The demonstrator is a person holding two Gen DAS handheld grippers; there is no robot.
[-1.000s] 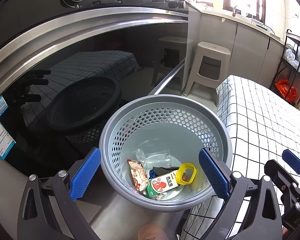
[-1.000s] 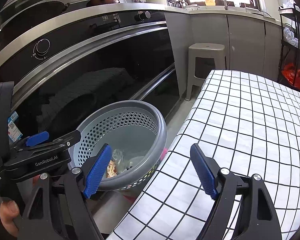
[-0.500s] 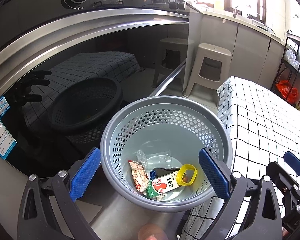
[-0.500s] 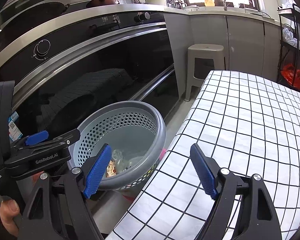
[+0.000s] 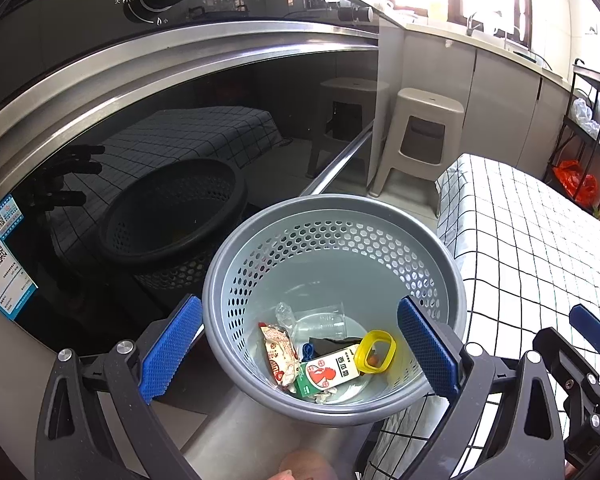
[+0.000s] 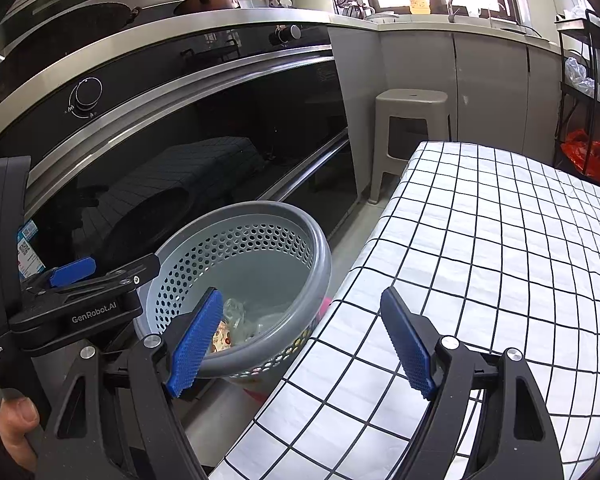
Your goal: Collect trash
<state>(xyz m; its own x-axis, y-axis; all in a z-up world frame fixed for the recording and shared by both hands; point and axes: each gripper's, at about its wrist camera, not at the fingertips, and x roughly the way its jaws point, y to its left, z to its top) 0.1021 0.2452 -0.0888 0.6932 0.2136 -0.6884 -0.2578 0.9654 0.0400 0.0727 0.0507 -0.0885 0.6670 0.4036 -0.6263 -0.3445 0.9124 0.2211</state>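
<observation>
- On the far left, against the dark glass oven door point(image 5: 148, 168), I see only a reflection of the basket; no trash lies there that I can make out
- My left gripper point(image 5: 300, 354) hangs over the bin with its jaws spread wide and nothing between them; released, carrying nothing
- Under it the grey perforated waste basket point(image 5: 456, 276) stands on the floor, just beside the table edge; inside lie a snack wrapper point(image 5: 278, 354), a clear plastic cup point(image 5: 324, 322), a green-and-white drink carton point(image 5: 328, 374) and a yellow ring point(image 5: 376, 350); I judge those pieces already collected
- My right gripper point(image 6: 302, 342) is likewise spread and empty, straddling basket rim and table corner
- To the right, the checked tablecloth point(image 6: 500, 264) shows no litter in the part visible; I judge the task near done, though the near end is hidden
</observation>
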